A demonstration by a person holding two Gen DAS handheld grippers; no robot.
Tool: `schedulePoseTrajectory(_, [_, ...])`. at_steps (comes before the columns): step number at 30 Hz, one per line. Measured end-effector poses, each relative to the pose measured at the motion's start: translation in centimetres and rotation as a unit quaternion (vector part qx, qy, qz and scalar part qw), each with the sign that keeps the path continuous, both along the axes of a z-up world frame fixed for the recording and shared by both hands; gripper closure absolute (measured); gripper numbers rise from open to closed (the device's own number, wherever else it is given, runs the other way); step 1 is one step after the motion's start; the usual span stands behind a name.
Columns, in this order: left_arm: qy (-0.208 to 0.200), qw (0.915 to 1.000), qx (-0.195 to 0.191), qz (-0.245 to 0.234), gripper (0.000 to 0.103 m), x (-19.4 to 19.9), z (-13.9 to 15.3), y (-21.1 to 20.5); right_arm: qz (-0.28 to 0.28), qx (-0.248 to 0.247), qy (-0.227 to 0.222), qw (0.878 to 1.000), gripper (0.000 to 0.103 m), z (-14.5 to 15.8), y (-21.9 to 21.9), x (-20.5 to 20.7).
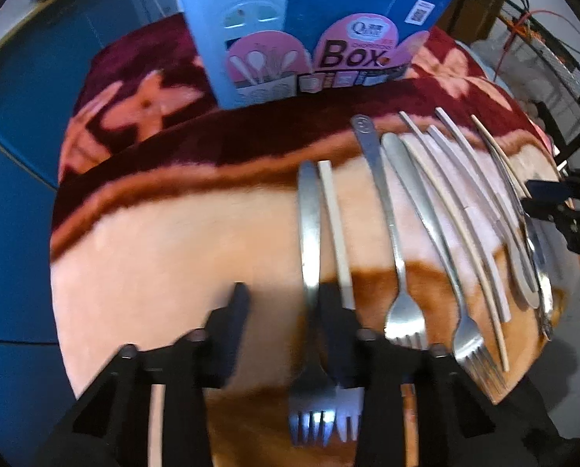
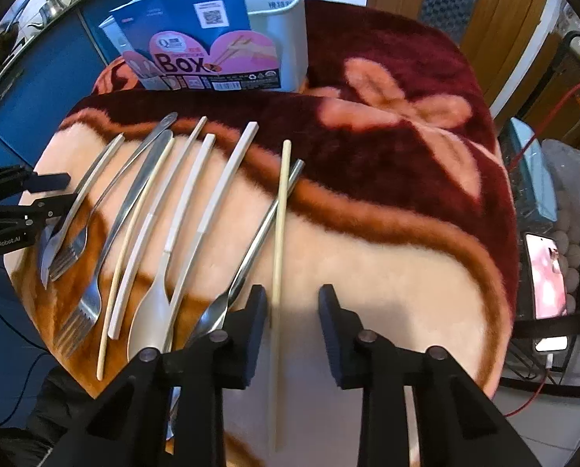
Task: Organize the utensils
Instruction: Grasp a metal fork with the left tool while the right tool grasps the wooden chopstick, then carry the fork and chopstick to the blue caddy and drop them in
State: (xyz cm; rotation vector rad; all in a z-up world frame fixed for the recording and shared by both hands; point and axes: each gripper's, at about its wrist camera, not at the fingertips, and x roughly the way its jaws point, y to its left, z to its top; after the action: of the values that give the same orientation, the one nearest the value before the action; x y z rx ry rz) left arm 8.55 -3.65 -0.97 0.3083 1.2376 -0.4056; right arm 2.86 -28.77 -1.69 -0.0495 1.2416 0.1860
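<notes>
A pale blue utensil box (image 1: 227, 39) stands upright at the far edge of the table (image 2: 406, 272), which is covered by a maroon and peach flowered blanket (image 2: 387, 136). A blue and pink printed card sleeve (image 2: 208, 46) reading "Box" wraps its front. Nothing can be seen of what the box holds.

The utensils lie in a loose row across the near half of the table, handles pointing toward the box. Four forks are countable in the left wrist view: two side by side, a steel fork (image 1: 309, 272) and a white-handled fork (image 1: 338, 233), then two more steel forks (image 1: 391, 233) to their right. In the right wrist view there are two thin pale chopsticks (image 2: 279, 272), a beige spoon (image 2: 152, 311) and a steel spoon (image 2: 251, 257), plus white-handled pieces among them whose type cannot be told.

The left gripper (image 1: 286, 303) is spread wide, one finger touching the pair of forks, holding nothing. The right gripper (image 2: 293, 303) is also wide apart, straddling a chopstick near the table's front edge without closing on it.
</notes>
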Motion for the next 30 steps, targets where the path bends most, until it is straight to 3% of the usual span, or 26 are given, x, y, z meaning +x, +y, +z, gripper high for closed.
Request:
schedulePoseTrajectory(5, [0.009, 0.9999, 0.013, -0.002, 0.09, 0.7, 0.0, -1.4, -0.003, 0.004, 0.0, 1.0, 0.092, 0.0, -0.2, 1.2])
schedulePoseTrajectory(9, [0.006, 0.9997, -0.014, 0.016, 0.097, 0.8, 0.1, -0.8, -0.014, 0.018, -0.022, 0.999, 0.097, -0.1, -0.7, 0.7])
schedulePoseTrajectory(17, [-0.073, 0.9922, -0.09, 0.046, 0.097, -1.7, 1.1, 2.9, -0.037, 0.053, -0.093, 0.994, 0.097, 0.5, -1.4, -2.2])
schedulePoseTrajectory(24, [-0.168, 0.9709, -0.154, 0.074, 0.097, -3.1, 4.3, 4.7, -0.042, 0.084, -0.197, 0.976, 0.097, 3.4, -0.5, -4.2])
schedulePoseTrajectory(30, [-0.253, 0.9452, -0.188, 0.084, 0.097, -4.2, 7.8, 4.8, -0.038, 0.111, -0.277, 0.954, 0.097, 6.5, 0.7, -4.4])
